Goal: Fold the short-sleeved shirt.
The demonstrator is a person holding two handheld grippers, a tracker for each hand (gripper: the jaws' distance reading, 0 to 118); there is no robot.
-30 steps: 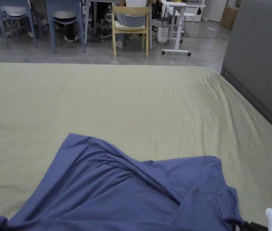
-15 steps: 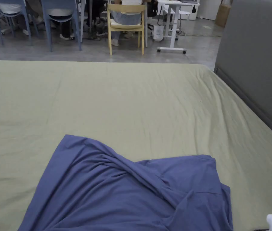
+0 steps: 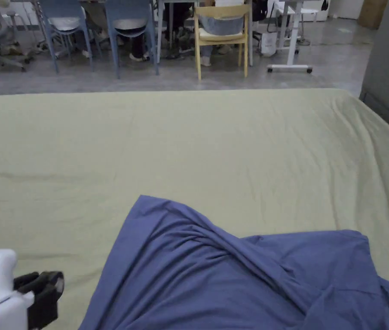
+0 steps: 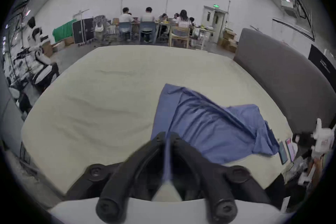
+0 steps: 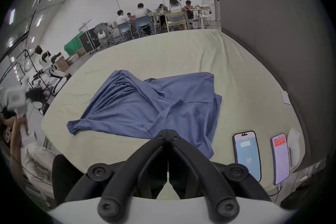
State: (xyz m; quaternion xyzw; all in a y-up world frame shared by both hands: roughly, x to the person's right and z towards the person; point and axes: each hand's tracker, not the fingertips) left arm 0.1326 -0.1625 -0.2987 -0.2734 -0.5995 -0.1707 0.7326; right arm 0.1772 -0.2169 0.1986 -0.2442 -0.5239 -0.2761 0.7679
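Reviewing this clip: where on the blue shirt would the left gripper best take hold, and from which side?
Probably the near-left corner of the blue shirt, coming in from the person's left across the bare sheet. That corner lies free, pointing outward in the right gripper view, while the middle is bunched in a diagonal ridge. The left gripper is beside that edge, jaws together.

You have one blue shirt (image 5: 154, 109) on one bed sheet (image 3: 215, 146). Two grippers in your hands: left gripper (image 4: 167, 137), right gripper (image 5: 168, 134). Two phones (image 5: 247, 155) at sheet's near right edge. One yellow chair (image 3: 221, 36), two blue chairs (image 3: 131, 25) beyond bed.
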